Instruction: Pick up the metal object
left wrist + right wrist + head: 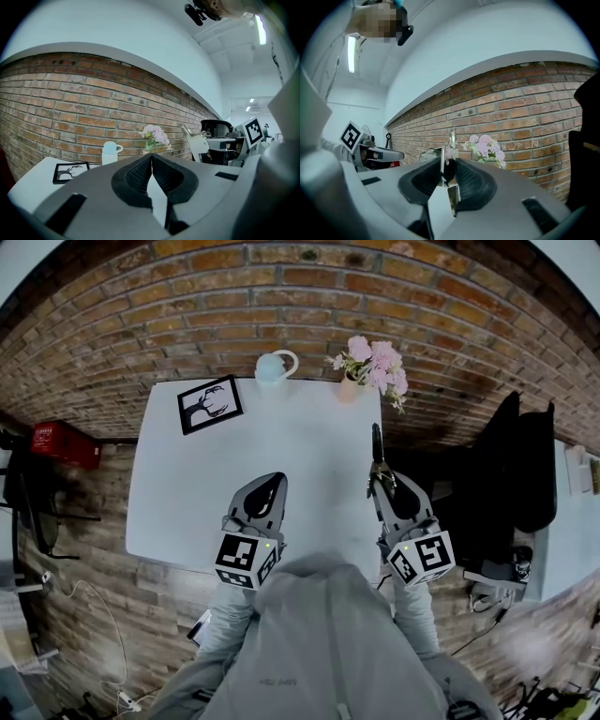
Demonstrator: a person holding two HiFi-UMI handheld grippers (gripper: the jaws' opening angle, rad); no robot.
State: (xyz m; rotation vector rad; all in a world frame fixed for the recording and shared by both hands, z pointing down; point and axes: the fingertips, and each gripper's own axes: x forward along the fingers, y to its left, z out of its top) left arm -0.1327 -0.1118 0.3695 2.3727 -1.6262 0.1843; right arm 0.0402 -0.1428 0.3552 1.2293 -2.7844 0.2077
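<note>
currently the right tool (377,482) clamps the metal object (377,446); left tool (277,481) closed, empty.

one white counter (187,512), two grippers, so left gripper (277,480) plus right gripper (379,482), one metal object (377,451) in the right jaws, one framed picture (209,404), one mug (273,367), one bunch of pink flowers (375,364) ahead of the jaws, one red box (64,442) way left of the left jaws

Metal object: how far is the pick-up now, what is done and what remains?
Done: the right claw is shut on the metal object, whose end sticks out ahead of it. In hand: the object looks raised off the white table, near its right edge, though I cannot confirm full clearance. The left claw is shut and empty. Left: probably only a steady hold.
</note>
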